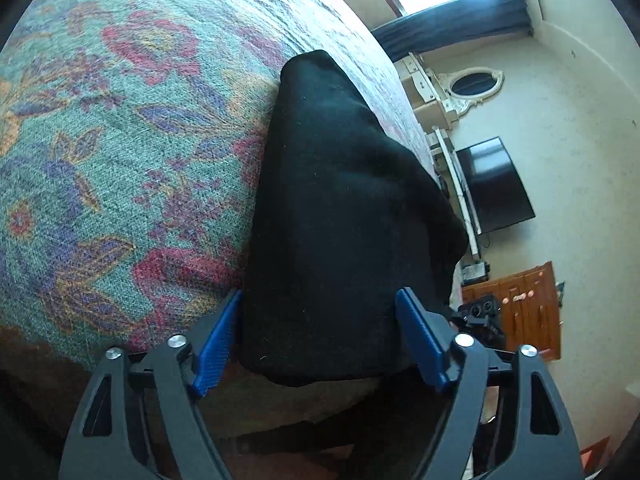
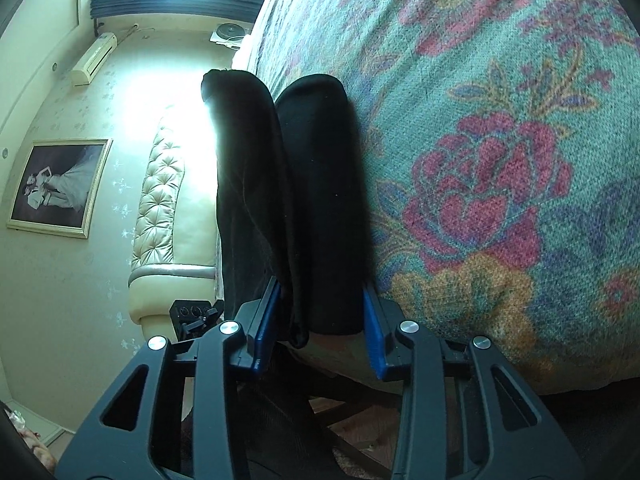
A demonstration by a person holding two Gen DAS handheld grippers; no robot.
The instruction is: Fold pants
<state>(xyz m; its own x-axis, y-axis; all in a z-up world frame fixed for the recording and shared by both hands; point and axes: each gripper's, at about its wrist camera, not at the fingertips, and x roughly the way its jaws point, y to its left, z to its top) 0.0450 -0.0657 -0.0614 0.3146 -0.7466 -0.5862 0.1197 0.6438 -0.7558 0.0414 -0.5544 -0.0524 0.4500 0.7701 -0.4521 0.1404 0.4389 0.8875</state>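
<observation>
Two grippers are working black pants (image 1: 340, 208) lying folded at the edge of a floral bedspread (image 1: 120, 140). The left gripper (image 1: 320, 340) is standing fairly wide, its blue pads (image 1: 216, 344) flanking the fabric; contact unclear. The right gripper (image 2: 320, 324) is sitting narrower, pads (image 2: 374, 328) squeezing the folded layers. The left view is showing a wall TV (image 1: 496, 184); the right a framed picture (image 2: 60, 188).
</observation>
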